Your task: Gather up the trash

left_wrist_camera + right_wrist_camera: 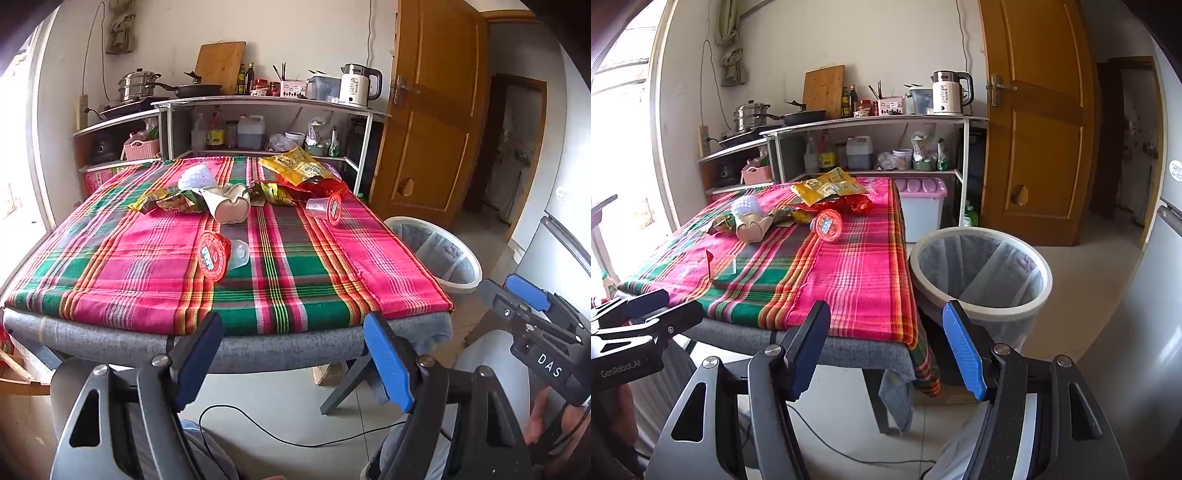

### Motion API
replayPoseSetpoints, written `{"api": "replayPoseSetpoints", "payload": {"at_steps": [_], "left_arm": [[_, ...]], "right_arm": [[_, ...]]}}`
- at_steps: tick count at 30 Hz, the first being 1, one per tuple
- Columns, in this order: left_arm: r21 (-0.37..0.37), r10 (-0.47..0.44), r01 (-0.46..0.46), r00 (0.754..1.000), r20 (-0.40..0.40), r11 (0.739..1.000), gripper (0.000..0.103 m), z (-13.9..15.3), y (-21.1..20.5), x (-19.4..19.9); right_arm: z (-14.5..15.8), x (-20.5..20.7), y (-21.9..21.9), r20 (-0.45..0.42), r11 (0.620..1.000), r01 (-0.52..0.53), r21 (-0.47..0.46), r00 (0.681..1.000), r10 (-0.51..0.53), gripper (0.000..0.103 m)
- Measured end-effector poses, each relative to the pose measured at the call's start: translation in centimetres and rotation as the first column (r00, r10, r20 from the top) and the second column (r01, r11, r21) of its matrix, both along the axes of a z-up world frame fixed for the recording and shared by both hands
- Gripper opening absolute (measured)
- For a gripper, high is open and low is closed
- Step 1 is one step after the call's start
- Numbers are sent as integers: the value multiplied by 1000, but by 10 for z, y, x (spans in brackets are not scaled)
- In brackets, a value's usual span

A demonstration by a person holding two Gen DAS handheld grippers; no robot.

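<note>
Trash lies on the plaid cloth of the table (147,280): a near clear cup with a red lid (216,256), a far one (328,208) (827,224), a crumpled beige paper cup (229,206) (753,229), a white foam net (197,177), green snack wrappers (166,203), and a yellow and red bag (299,168) (831,188). A white bin with a liner (982,273) (436,251) stands on the floor right of the table. My left gripper (295,354) is open and empty before the table's near edge. My right gripper (886,343) is open and empty, near the table corner and bin.
A shelf with pots, bottles and a kettle (947,92) stands behind the table. A pink-lidded box (923,195) sits between table and shelf. A wooden door (1038,122) is at right, a fridge (1163,258) at far right. A cable (280,432) lies on the floor.
</note>
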State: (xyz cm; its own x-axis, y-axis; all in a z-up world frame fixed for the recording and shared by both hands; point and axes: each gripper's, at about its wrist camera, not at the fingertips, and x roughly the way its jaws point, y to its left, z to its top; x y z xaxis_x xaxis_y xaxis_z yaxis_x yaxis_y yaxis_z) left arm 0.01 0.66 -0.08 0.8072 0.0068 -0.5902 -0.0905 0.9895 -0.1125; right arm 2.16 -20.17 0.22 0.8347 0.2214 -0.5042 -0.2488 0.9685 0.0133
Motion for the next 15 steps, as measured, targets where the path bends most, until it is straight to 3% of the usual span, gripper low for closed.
{"api": "replayPoseSetpoints", "payload": {"at_steps": [15], "left_arm": [[-2, -1, 1, 1000, -4, 1000, 80, -5, -2, -1]], "right_arm": [[1, 3, 3, -1, 1000, 2, -7, 1000, -2, 64]]}}
